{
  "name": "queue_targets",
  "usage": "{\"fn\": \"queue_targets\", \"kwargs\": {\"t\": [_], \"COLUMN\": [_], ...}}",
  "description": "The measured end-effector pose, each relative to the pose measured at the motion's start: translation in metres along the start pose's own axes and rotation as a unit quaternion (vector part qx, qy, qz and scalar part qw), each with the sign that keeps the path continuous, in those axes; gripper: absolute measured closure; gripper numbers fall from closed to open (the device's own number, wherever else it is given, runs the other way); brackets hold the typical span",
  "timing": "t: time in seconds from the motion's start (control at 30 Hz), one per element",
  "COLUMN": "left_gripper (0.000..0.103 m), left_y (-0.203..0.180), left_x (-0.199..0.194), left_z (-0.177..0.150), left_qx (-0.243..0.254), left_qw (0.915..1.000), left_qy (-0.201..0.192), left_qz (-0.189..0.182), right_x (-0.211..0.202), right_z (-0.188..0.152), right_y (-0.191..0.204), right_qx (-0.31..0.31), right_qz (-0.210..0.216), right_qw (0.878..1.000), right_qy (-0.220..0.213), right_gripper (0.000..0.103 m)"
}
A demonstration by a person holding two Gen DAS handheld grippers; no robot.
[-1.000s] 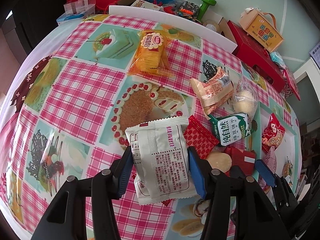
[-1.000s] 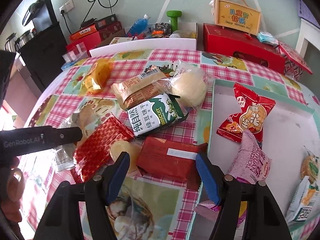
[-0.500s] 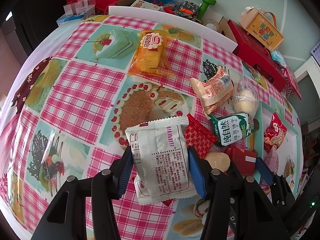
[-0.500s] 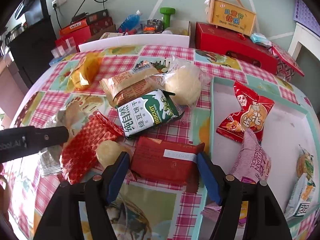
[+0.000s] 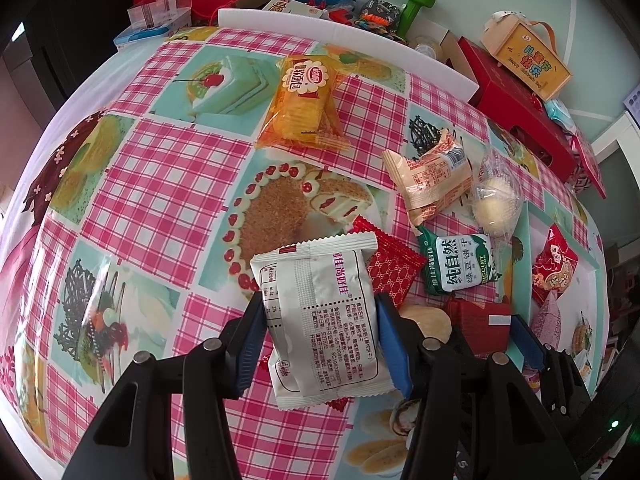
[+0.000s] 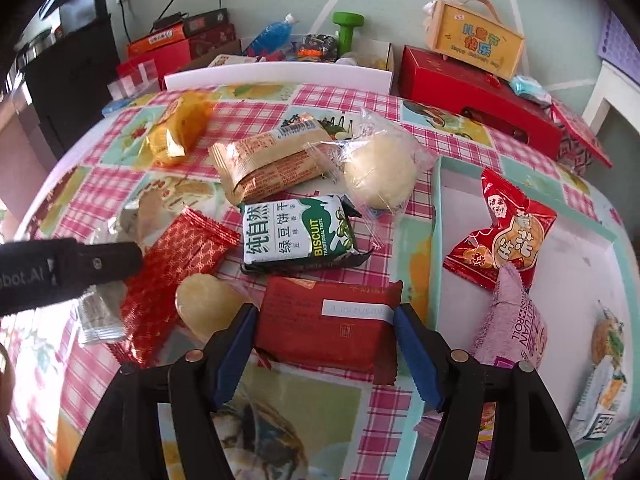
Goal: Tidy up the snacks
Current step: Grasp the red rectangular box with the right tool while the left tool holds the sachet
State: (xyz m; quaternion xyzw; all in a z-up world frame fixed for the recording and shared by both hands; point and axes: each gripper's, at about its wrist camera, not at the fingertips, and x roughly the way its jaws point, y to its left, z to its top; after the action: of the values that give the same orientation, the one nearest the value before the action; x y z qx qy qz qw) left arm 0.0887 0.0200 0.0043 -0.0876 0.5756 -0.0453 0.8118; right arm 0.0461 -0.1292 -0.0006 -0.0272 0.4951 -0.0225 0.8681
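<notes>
Left hand-held gripper (image 5: pixel 320 320) clamps white packet (image 5: pixel 324 320) — right hand-held gripper (image 6: pixel 324 320) pinches red packet (image 6: pixel 328 320) beside tray rim (image 6: pixel 436 240).

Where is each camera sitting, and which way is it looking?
Left wrist view: sits on the left gripper, looks steeply down along its fingers at the white packet they clamp; the right gripper shows alongside.
Right wrist view: sits on the right gripper, looks down at the dark red packet between its pads; the left gripper pokes in.
Both share: the green biscuit pack and checked tablecloth.
</notes>
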Motion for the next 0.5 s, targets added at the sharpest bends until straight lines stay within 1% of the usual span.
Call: {"fn": "queue_targets", "kwargs": {"t": [0.1,0.23,0.37,0.5], "left_gripper": [0.048,0.048,0.048,0.048], "left_y": [-0.001,-0.003,-0.004,-0.005], "left_x": [0.001,0.006,0.011,0.015], "left_z": [0.000,-0.001,-0.002,-0.002], "left_qx": [0.001,0.002,0.004,0.008], "left_qw": [1.0000,0.9999,0.9998,0.9997], "left_qy": [0.000,0.005,0.010,0.013], "left_qz": [0.003,0.009,0.016,0.021], "right_x": [0.004,0.008,0.010,0.010], "right_z": [-0.002,-0.005,-0.006,-0.005], "right_y": [0.005,0.007,0.005,0.003], "right_qx": [-0.018,-0.025,-0.019,-0.008], "right_qz": [-0.012,-0.019,-0.010,-0.004], "right_qw": [1.000,0.999,1.000,1.000], "right_qy": [0.005,0.007,0.006,0.007], "right_gripper": [0.030,0.031,0.031,0.035]}}
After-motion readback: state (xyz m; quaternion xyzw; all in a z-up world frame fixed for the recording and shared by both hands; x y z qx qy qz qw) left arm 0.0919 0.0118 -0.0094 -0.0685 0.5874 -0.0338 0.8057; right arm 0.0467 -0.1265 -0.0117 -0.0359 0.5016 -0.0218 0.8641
